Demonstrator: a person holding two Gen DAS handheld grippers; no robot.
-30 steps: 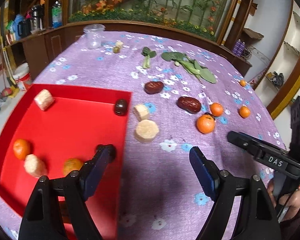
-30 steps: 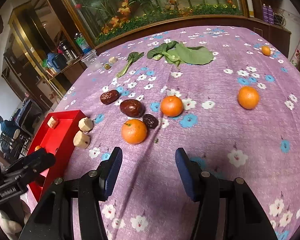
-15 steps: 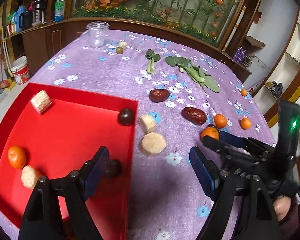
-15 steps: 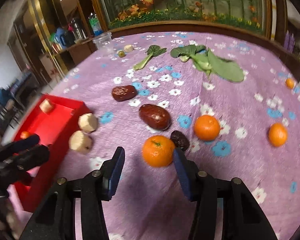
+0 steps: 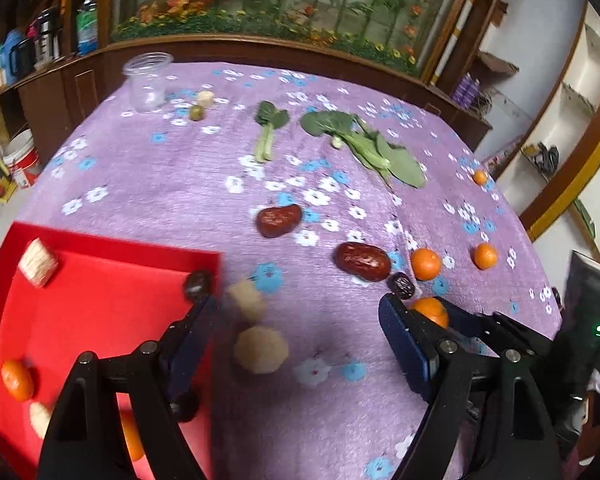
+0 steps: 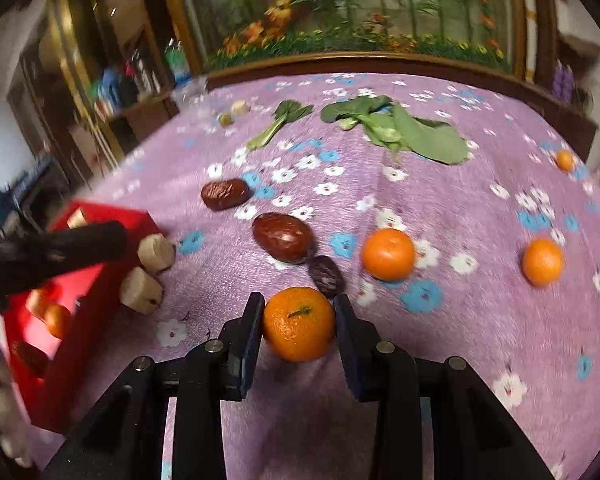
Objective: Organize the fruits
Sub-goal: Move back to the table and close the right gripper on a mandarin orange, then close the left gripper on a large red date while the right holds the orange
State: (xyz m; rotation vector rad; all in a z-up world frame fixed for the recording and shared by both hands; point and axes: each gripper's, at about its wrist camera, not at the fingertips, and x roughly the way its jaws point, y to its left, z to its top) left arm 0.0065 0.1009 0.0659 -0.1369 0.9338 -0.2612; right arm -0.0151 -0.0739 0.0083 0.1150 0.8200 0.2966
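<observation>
My right gripper [image 6: 298, 320] is shut on a large orange tangerine [image 6: 299, 323] that rests on the purple flowered cloth; the tangerine also shows in the left wrist view [image 5: 432, 310]. A dark dried date [image 6: 326, 275] lies just behind it, then a red date [image 6: 283, 237]. Two more tangerines [image 6: 388, 254] [image 6: 542, 261] lie to the right. My left gripper [image 5: 300, 332] is open and empty, over the right edge of the red tray [image 5: 80, 304], which holds tangerines [image 5: 17, 380], a dark date [image 5: 198, 285] and beige chunks [image 5: 38, 262].
Two beige chunks [image 5: 262, 350] [image 5: 246, 300] lie beside the tray. Another red date [image 5: 279, 220], green leaves [image 5: 364, 146], a clear cup [image 5: 148, 82] and a small tangerine [image 5: 480, 177] sit farther back. The table's right edge drops off near shelves.
My right gripper moved forward and closed its fingers on the large tangerine. My left gripper drifted right and forward, off the tray's middle to its right edge.
</observation>
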